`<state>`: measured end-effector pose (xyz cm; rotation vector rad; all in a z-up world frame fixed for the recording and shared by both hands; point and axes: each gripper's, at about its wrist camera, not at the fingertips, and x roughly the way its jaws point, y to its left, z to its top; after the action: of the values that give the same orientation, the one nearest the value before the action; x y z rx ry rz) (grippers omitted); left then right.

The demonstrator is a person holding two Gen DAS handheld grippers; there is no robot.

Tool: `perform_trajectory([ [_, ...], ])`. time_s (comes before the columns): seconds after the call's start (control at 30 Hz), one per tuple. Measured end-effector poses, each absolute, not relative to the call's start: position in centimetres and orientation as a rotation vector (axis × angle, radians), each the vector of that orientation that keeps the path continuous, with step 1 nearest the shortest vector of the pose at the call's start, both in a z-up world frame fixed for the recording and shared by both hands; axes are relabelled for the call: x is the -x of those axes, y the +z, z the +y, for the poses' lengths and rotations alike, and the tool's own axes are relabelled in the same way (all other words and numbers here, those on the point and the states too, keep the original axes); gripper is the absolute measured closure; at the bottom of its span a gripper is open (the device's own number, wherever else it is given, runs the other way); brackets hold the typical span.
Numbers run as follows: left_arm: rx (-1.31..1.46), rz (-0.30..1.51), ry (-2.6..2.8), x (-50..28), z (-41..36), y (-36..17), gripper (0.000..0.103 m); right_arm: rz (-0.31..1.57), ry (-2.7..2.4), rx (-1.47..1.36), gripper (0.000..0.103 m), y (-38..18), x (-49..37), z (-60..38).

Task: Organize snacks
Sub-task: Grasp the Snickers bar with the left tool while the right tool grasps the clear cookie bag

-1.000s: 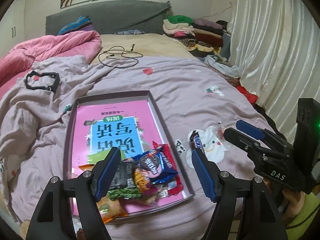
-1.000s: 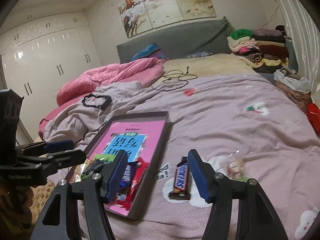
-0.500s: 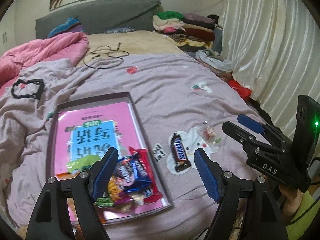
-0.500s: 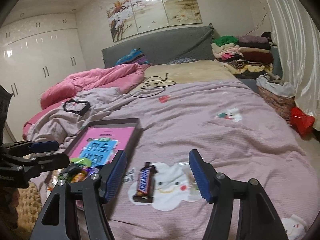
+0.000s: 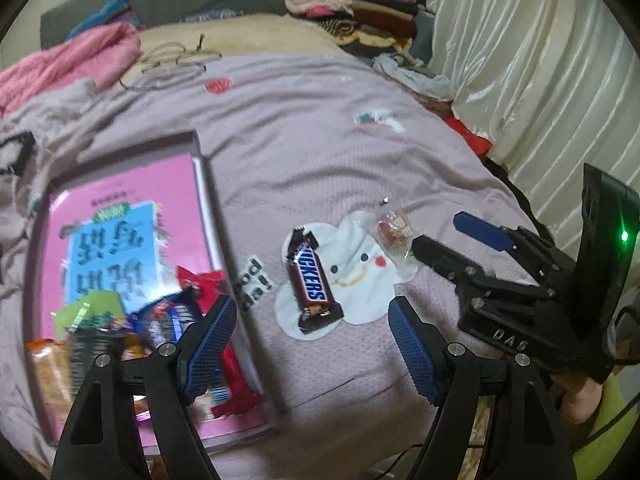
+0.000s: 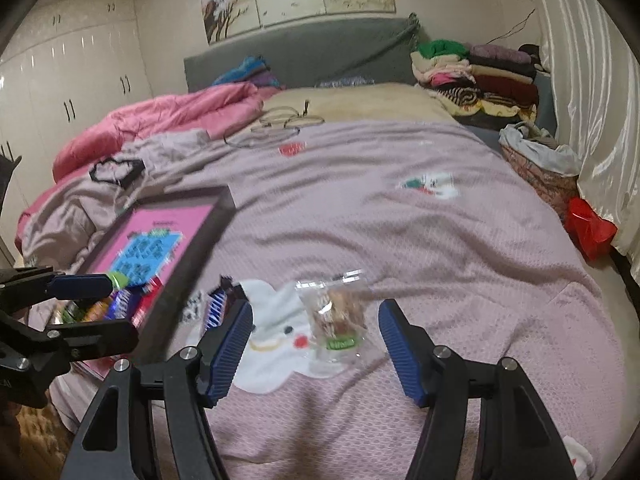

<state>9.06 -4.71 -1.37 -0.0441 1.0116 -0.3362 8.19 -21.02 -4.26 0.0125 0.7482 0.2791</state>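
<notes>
A Snickers bar [image 5: 314,280] lies on a white cloud print of the mauve bedspread, right of the tray. Above and short of it hangs my left gripper [image 5: 311,302], open and empty. Right of the bar lies a clear candy packet [image 5: 394,236] [image 6: 336,316]. My right gripper [image 6: 315,308] hovers open over the packet without touching it. The bar [image 6: 218,308] is partly hidden behind that gripper's left finger. The dark tray [image 5: 202,184] [image 6: 200,236] holds a pink book and a pile of snack packs [image 5: 168,316] at its near end.
A pink duvet [image 6: 160,116] and a black frame [image 6: 116,170] lie at the left. A looped cable [image 6: 276,124] lies mid-bed and folded clothes [image 6: 476,72] are stacked at the back right. A curtain [image 5: 540,80] and a red bag [image 6: 588,228] flank the bed's right edge.
Both grippers have moved right and lower, away from the tray. The Snickers bar now shows between the left jaws and the clear packet between the right jaws.
</notes>
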Motion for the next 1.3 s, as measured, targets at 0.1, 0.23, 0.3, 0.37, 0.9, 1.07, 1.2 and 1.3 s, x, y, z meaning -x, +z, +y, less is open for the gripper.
perform_trajectory([
  [0.1, 0.054, 1.035, -0.336, -9.9, -5.1, -2.1, 0.024, 0.790, 0.284, 0.019, 0.038, -5.5, -9.0, -20.9],
  [0.23, 0.056, 1.064, -0.345, -11.0, -5.9, -3.0, 0.024, 0.819, 0.285, 0.042, 0.038, -6.6, -10.1, -20.6],
  [0.3, 0.047, 1.081, -0.343, -11.6, -6.4, -3.4, 0.024, 0.828, 0.285, 0.046, 0.038, -7.1, -10.6, -20.5],
  [0.37, 0.044, 1.089, -0.347, -12.0, -6.7, -3.8, 0.024, 0.843, 0.282, 0.038, 0.038, -7.7, -11.2, -20.7],
  [0.9, 0.029, 1.158, -0.270, -14.8, -8.2, -7.3, 0.061, 0.846, 0.274, -0.161, 0.052, -8.9, -12.9, -23.9],
  [1.07, 0.032, 1.151, -0.289, -14.8, -8.0, -7.1, 0.074, 0.791, 0.297, -0.190, 0.052, -7.7, -12.3, -24.1],
  [1.2, 0.040, 1.129, -0.307, -13.8, -7.4, -6.2, 0.074, 0.737, 0.326, -0.194, 0.052, -6.5, -11.5, -23.9],
  [1.3, 0.034, 1.098, -0.315, -13.0, -7.0, -5.0, 0.074, 0.712, 0.349, -0.218, 0.052, -5.9, -10.8, -24.0],
])
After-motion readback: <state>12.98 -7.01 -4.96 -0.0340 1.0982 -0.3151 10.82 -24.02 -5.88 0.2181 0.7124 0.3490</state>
